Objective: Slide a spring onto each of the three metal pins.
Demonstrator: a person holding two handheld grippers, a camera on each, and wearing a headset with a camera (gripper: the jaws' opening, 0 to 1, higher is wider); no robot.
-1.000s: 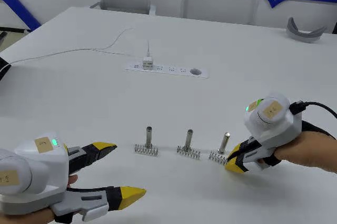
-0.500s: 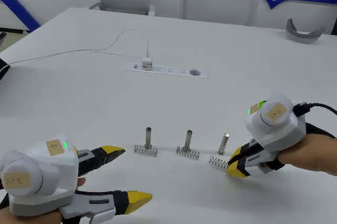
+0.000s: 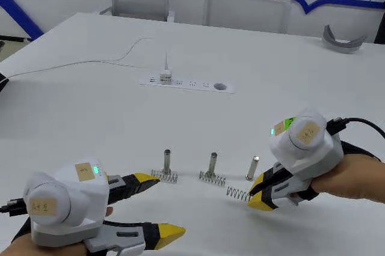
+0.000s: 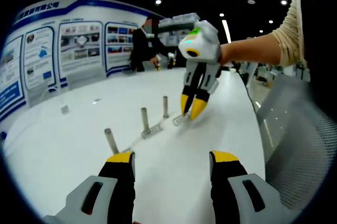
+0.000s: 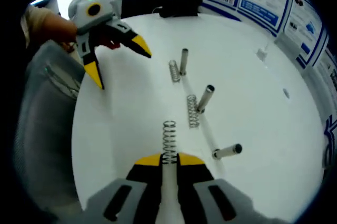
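Observation:
Three upright metal pins stand in a row on the white table: left [image 3: 166,161], middle [image 3: 212,163] and right [image 3: 253,167]. One spring [image 3: 163,176] lies at the left pin's foot and another [image 3: 212,178] at the middle pin's. My right gripper [image 3: 255,195] is shut on the end of the third spring [image 3: 238,193], in front of the right pin. In the right gripper view that spring [image 5: 168,140] sticks out from my closed jaws, with the nearest pin [image 5: 226,152] to its right. My left gripper [image 3: 161,206] is open and holds nothing, near the left pin [image 4: 111,140].
A white power strip [image 3: 186,83] with a plugged cable lies at mid-table behind the pins. A grey curved object [image 3: 343,38] sits at the far right edge. People stand by the display boards [image 4: 79,45] in the background.
My right gripper has drawn the third spring toward me and a little left, away from the right pin's foot. My left gripper has come forward toward the left pin, still open.

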